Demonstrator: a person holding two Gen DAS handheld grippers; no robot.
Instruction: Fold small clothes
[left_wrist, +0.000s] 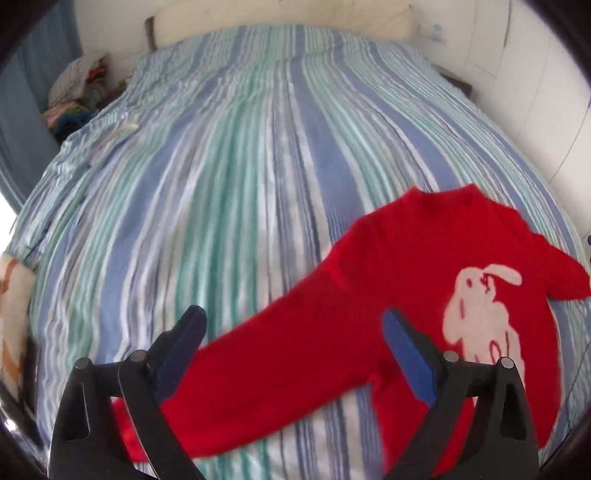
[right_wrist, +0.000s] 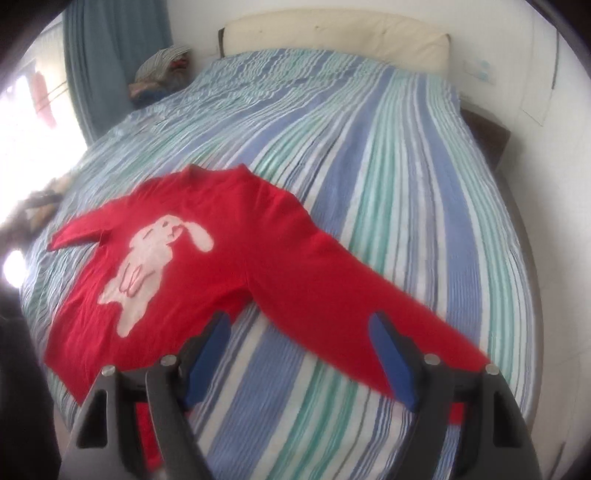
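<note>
- Red sweater (left_wrist: 388, 266) spread flat on the striped bed (left_wrist: 240, 166), white rabbit face up, near the foot edge.
- Left gripper (left_wrist: 295, 332) released, jaws wide over one sleeve (left_wrist: 258, 369), pads clear of it.
- Right gripper (right_wrist: 299, 339) released too, above the other sleeve (right_wrist: 351, 295), gripping nothing.

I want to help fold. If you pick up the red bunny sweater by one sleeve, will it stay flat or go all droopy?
Probably droopy. The red bunny sweater lies limp and flat on the striped bedspread, so it looks soft, not stiff. Its long sleeve would likely lift first and the body trail after. It looks fuzzy, so it probably won't slide away.
</note>
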